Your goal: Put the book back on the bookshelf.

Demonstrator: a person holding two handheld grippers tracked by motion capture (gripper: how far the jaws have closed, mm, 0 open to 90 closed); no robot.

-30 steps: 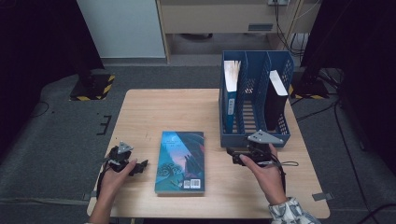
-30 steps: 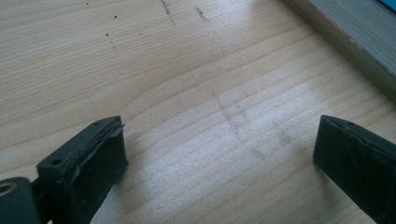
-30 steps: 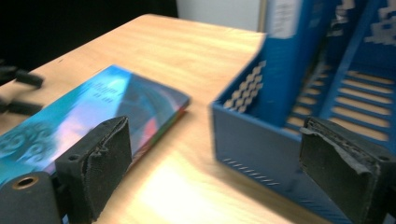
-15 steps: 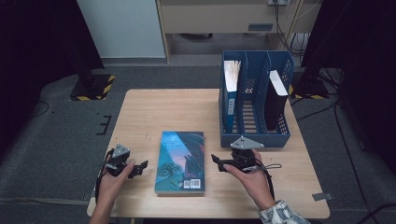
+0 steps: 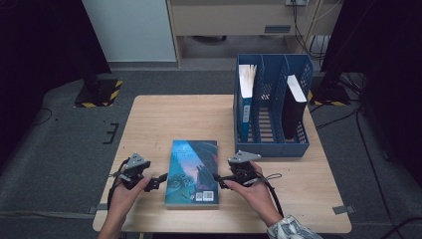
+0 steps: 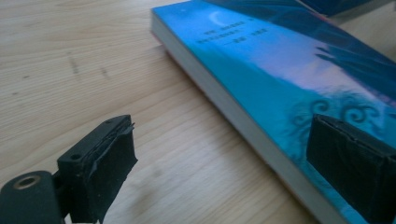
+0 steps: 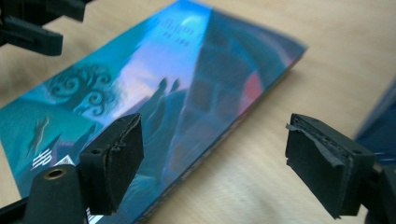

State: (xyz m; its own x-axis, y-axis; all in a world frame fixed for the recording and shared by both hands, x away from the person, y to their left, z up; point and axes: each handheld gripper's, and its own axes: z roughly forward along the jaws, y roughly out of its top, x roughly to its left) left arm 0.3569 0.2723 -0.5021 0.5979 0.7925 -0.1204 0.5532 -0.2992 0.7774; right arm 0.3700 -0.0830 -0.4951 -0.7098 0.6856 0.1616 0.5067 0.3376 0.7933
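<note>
Two grippers, left (image 5: 158, 182) and right (image 5: 219, 179), fingers apart and empty, flanking the flat book (image 5: 193, 172).

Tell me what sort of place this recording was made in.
Probably an indoor lab or recording workspace, set up like a desk: a small wooden table on grey carpet, a blue file rack holding upright books, black curtains at the sides and loose cables along the back wall.

Book (image 5: 192, 172) flat on table (image 5: 164, 119), file rack (image 5: 271, 107) behind, right.
</note>
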